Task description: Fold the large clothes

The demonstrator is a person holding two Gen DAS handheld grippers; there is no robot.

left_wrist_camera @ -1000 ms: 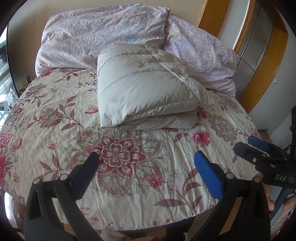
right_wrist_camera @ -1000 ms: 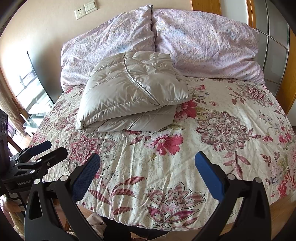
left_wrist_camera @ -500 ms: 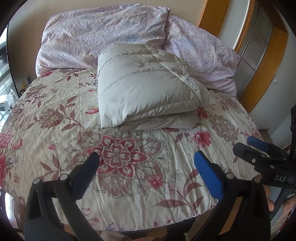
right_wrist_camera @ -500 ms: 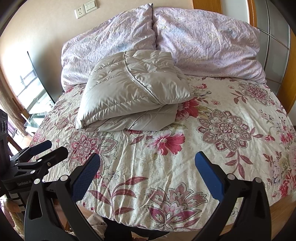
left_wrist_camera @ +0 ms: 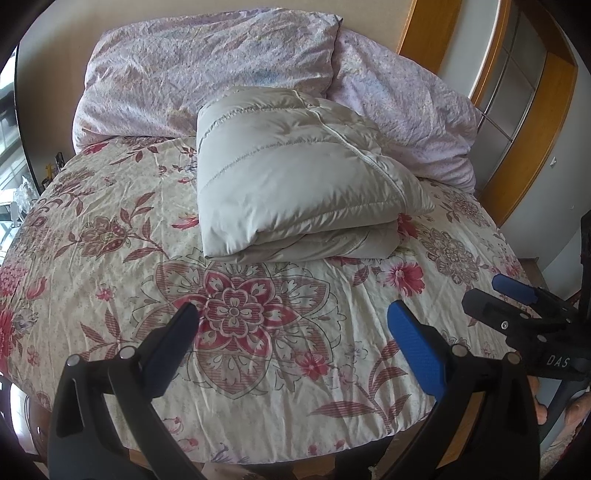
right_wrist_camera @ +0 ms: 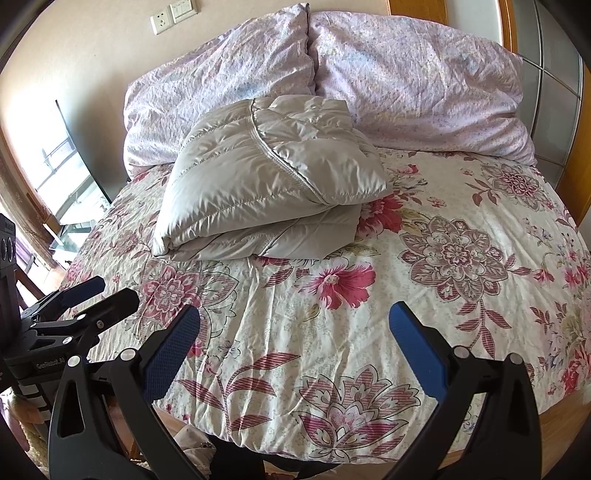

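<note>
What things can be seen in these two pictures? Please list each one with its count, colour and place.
jacket: 1, pale grey, quilted, folded, on the bed in front of the pillows
pillows: 2, pale lilac, side by side at the head of the bed
bedspread: 1, cream with red and pink flowers, covering the bed
wall socket: 1, white, on the wall above the pillows, next to a switch
wooden frame: 1, orange-brown, right of the bed
left gripper: 1, black with blue pads, open, above the near edge of the bed, holding nothing
right gripper: 1, black with blue pads, open, above the near edge of the bed, holding nothing
</note>
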